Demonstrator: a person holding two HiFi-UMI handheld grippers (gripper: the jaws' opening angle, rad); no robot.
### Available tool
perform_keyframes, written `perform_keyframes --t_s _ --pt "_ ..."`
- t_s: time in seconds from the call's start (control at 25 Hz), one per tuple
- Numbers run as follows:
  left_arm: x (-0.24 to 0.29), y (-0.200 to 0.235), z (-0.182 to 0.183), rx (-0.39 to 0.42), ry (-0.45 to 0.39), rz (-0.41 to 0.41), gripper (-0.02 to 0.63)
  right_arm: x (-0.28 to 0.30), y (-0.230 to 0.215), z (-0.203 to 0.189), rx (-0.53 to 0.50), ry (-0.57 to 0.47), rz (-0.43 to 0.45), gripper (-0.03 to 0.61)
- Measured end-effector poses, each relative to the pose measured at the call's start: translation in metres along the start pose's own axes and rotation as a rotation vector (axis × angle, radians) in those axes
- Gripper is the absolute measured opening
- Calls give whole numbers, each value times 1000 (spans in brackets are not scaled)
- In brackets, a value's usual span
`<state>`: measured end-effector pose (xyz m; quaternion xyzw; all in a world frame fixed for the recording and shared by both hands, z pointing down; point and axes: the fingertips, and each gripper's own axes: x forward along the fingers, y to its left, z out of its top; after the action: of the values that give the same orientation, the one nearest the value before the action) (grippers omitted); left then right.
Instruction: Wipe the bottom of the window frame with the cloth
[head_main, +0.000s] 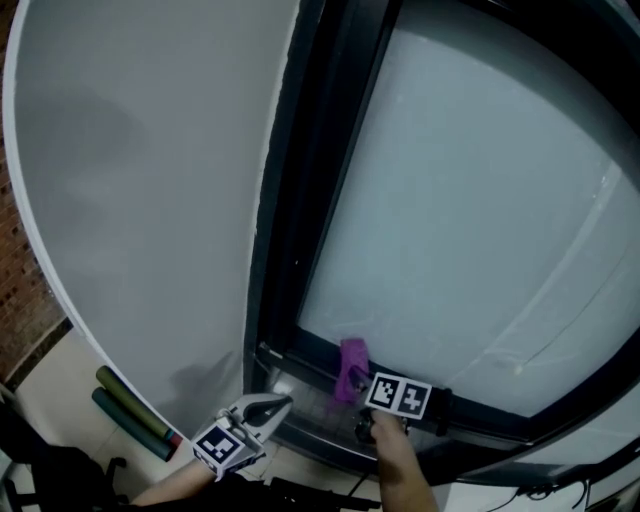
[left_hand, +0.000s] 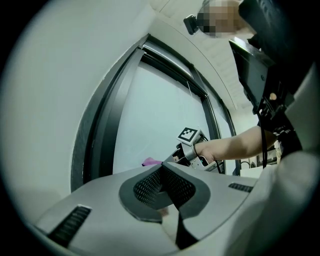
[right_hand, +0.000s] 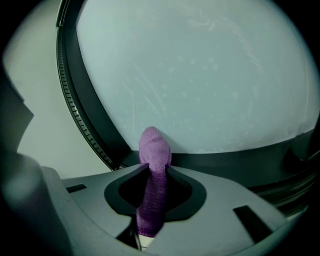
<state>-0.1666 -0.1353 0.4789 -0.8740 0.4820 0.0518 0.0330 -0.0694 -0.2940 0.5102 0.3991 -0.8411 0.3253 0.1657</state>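
Note:
A purple cloth (right_hand: 154, 150) sticks up between the jaws of my right gripper (right_hand: 156, 169), which is shut on it. The cloth's tip rests against the dark bottom rail of the window frame (right_hand: 235, 161), close to the left corner under the frosted glass. In the head view the cloth (head_main: 352, 362) lies on the bottom rail (head_main: 480, 408), with the right gripper (head_main: 362, 388) just below it. My left gripper (head_main: 272, 406) hovers left of it near the frame's lower left corner. Its jaws are shut with nothing in them (left_hand: 162, 169).
The frame's dark left upright (head_main: 300, 200) meets a white wall (head_main: 140, 200). Two green rolls (head_main: 130, 408) lie on the floor at lower left, beside a brick wall (head_main: 18, 270). Black cables (head_main: 320, 495) run along the bottom edge.

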Motion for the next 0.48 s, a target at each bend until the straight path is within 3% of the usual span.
perform_keyframes --t_s 0.48 --pt "7 -8 -5 -13 11 -20 5 -21 -23 -1 29 -42 -56 86"
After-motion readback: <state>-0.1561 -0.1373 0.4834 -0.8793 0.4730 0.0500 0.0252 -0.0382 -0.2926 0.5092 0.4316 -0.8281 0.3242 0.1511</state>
